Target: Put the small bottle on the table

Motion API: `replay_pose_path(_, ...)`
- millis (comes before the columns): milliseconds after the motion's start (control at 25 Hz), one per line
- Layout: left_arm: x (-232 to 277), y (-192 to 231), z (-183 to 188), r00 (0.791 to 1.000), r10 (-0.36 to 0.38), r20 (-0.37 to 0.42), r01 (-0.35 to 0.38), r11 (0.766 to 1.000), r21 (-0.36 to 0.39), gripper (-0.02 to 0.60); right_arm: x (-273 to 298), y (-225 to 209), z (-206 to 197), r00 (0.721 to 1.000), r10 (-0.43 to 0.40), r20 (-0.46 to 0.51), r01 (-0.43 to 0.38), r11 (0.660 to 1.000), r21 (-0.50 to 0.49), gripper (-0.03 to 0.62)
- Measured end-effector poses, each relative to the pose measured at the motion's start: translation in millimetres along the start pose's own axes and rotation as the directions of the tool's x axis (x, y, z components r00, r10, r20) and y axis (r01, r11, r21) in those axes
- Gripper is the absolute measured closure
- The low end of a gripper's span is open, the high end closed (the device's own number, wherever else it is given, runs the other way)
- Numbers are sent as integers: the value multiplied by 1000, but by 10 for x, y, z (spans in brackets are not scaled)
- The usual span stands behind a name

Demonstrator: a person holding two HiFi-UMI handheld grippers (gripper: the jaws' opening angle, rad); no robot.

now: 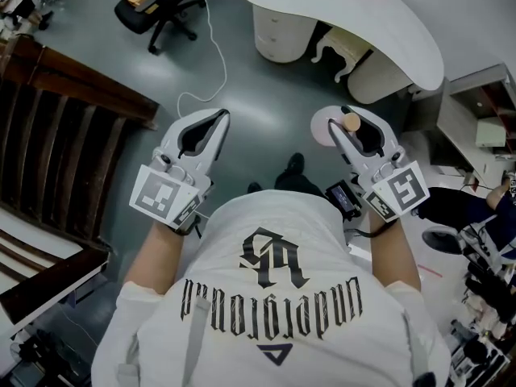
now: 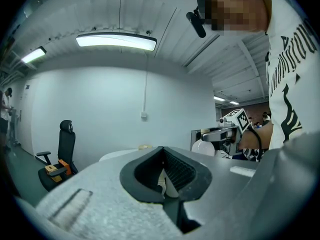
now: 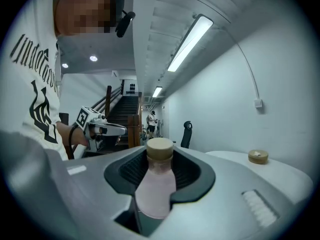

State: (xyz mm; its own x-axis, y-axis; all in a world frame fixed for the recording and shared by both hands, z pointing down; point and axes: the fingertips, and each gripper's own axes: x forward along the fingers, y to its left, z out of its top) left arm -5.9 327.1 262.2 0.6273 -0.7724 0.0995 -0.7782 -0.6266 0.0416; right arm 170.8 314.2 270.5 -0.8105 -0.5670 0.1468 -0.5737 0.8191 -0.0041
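Small pale-pink bottle with a tan round cap [image 3: 156,181], held between the jaws of the right gripper [image 1: 345,119]; the black ribbed pads press on its body from both sides, and the cap stands clear above the jaws' upper edge. The bottle is upright, cap uppermost, carried in the air above the grey floor [image 1: 250,95] and apart from the white round-edged table [image 1: 387,22], whose curved edge lies ahead of the gripper. Left gripper [image 1: 216,119]: jaws brought together at their tips, nothing between the pads; it is held level with the right gripper, well apart from it on the far side of the person's body. On the tabletop, a small round tan object [image 3: 258,156] sits near the curved edge; whether it is a container cannot be told. Beyond the left gripper, a black office chair [image 1: 157,6] on the floor
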Motion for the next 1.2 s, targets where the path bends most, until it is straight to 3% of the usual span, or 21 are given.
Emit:
replay_pose_path(640, 1605, 30, 105, 998, 68, -21, -68, 998, -12, 575, -96, -1682, -23, 999, 44, -10, -44, 999, -19, 459)
replay_pose_path(1200, 2098, 317, 110, 995, 91, -29, -92, 996, -6, 575, 66, -2253, -50, 999, 43, 1, -43, 999, 10, 459)
